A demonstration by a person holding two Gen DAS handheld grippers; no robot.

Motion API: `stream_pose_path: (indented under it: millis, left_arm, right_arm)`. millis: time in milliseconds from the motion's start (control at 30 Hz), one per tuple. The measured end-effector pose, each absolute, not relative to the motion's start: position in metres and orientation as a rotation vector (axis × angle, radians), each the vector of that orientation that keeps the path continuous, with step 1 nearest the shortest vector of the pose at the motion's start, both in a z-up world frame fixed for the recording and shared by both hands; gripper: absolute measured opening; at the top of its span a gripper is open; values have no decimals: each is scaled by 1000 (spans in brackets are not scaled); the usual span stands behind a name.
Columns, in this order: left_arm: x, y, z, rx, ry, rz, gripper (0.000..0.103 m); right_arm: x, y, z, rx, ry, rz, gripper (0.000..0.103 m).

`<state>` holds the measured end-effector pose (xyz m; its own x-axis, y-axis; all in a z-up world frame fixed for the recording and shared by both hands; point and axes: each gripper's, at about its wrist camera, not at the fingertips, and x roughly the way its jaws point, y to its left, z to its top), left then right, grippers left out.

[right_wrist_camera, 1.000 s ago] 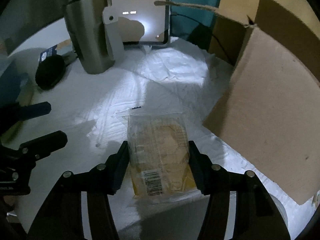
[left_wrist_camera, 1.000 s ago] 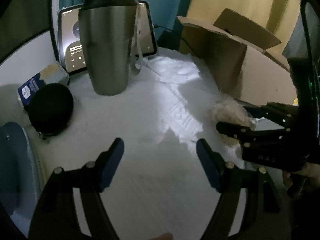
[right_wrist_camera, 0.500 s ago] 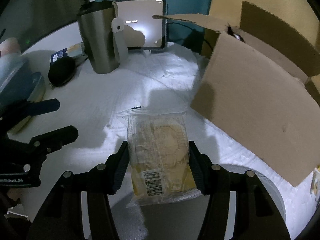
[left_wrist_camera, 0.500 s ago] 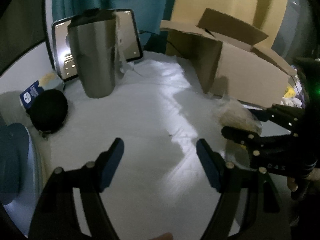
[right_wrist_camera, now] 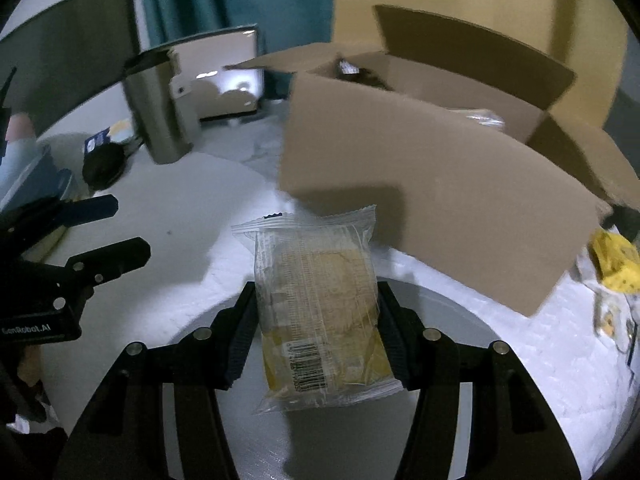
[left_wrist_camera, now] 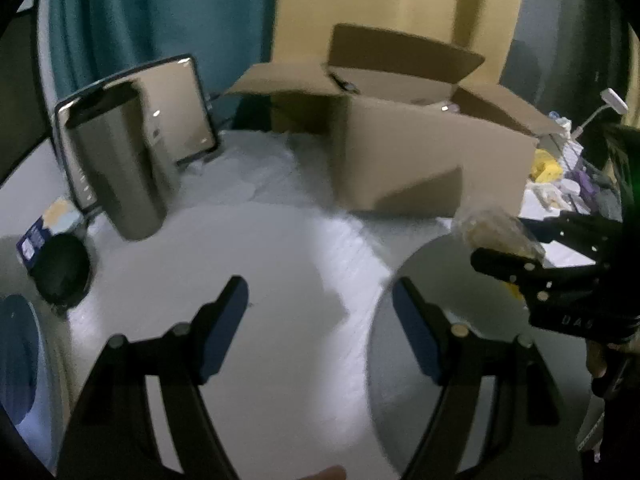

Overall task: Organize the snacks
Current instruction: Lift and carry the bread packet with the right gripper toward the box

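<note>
I am counting one cardboard box (right_wrist_camera: 432, 184), standing open, one steel cup (left_wrist_camera: 120, 168) and one tablet (left_wrist_camera: 180, 108) to the left of the box, and one snack packet (right_wrist_camera: 320, 304). My right gripper (right_wrist_camera: 316, 336) is pinching this packet between both fingers and is holding it level in the air, in front of the box and above a round grey disc (right_wrist_camera: 452, 320). My left gripper (left_wrist_camera: 320, 320) is hovering with its fingers spread and nothing between them, further left of the box.
</note>
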<state>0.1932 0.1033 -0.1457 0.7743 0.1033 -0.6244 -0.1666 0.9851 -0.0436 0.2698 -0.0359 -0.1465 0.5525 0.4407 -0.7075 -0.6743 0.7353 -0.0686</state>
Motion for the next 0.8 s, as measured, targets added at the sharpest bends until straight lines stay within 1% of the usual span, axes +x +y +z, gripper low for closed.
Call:
stream_pose_path:
  millis: [400,800]
  left_arm:
    - [232,56,-113,-23,606,88,76]
    - [282,47,-86,27,548,63,76]
  right_arm:
    - [302,-100,-112,-254,647,601,60]
    - [350,-118,-80,-235,583,561,60]
